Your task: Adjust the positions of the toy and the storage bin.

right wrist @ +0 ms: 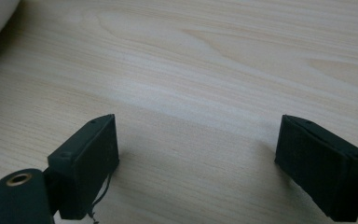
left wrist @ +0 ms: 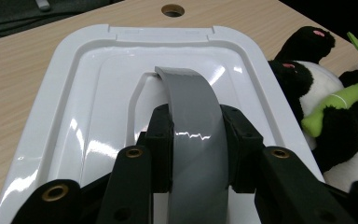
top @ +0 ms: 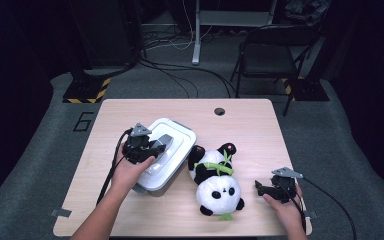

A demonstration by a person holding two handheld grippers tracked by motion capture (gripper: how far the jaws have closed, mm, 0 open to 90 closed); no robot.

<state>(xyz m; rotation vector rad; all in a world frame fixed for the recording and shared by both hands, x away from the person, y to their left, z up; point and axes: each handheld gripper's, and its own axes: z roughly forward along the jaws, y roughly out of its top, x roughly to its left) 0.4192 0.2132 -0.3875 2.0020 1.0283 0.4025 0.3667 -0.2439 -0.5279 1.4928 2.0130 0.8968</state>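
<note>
Grippers over pale wooden table (top: 250, 125), left one clamped on box handle, right one idle.

Nearest: right gripper (top: 262, 189) low at the near right table edge, black jaws spread wide over bare wood, nothing between them. Just left of it, black-and-white plush panda (top: 216, 180) with green bamboo sprig lies on its back. Farther left, left gripper (top: 161, 147) with pads squeezed on the arched grey plastic handle (left wrist: 193, 121) of the white glossy rectangular lidded box (top: 172, 160), which touches the panda's side.
</note>
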